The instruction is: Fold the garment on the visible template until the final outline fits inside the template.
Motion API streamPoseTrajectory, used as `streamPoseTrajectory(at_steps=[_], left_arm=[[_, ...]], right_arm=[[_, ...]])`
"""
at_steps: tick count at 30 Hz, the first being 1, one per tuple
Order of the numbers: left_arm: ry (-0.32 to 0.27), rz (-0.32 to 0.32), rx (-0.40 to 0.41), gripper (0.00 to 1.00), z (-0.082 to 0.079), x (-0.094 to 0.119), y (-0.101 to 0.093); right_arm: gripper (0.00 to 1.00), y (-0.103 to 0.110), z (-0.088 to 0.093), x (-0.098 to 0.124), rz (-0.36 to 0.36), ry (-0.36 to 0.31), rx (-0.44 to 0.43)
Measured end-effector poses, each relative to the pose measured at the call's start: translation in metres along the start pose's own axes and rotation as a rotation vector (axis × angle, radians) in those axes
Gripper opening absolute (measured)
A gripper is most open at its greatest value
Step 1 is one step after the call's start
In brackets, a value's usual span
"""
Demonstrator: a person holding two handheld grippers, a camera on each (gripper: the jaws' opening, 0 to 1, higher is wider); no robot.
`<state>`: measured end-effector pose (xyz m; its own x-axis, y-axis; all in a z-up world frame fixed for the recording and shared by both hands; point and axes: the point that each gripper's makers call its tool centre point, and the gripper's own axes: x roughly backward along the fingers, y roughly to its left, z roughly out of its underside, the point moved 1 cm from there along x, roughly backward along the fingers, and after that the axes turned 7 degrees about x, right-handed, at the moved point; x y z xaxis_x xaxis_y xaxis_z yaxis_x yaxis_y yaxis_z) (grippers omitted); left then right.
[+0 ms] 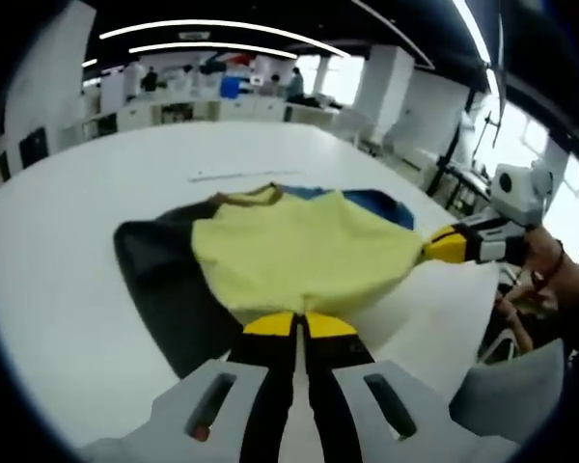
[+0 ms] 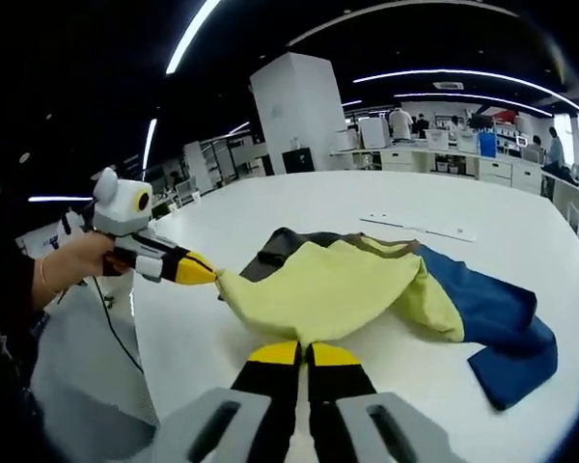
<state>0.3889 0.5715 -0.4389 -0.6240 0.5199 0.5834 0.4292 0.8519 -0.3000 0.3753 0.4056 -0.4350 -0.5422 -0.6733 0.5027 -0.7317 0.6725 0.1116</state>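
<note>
Yellow-tipped jaws of the left hand-held gripper (image 1: 300,323) pinch the near hem of the yellow garment (image 1: 304,253), while the right hand-held gripper (image 2: 303,353) clamps another edge. Spread on the white worktop (image 1: 68,289), the garment covers a dark template (image 1: 169,280); its blue part (image 2: 492,318) lies alongside.

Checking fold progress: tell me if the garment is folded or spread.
Partly folded: the garment's yellow side is turned over its dark and blue parts, with both grippers shut on its edge.

Bright ceiling strip lights (image 1: 212,27), soft focus throughout — fisheye-bent edges, faint shadows
</note>
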Motion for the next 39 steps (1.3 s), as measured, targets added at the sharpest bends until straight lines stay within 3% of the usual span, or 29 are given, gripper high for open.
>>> streamPoseTrajectory(at_steps=[18,24,30,39], left_arm=[[0.105,-0.059,0.037,0.0,0.042,0.03,0.01],[0.129,-0.08,0.06,0.0,0.055,0.031,0.017],[0.181,-0.109,0.065,0.0,0.072,0.028,0.021],[0.212,-0.139,0.075,0.0,0.082,0.026,0.03]], right_arm=[[0.0,0.057,0.031,-0.001,-0.098,0.12,0.062],[0.0,0.065,0.047,-0.006,-0.096,0.149,0.021],[0.0,0.073,0.06,-0.012,-0.097,0.182,0.038],[0.0,0.076,0.077,-0.019,-0.102,0.218,0.005]])
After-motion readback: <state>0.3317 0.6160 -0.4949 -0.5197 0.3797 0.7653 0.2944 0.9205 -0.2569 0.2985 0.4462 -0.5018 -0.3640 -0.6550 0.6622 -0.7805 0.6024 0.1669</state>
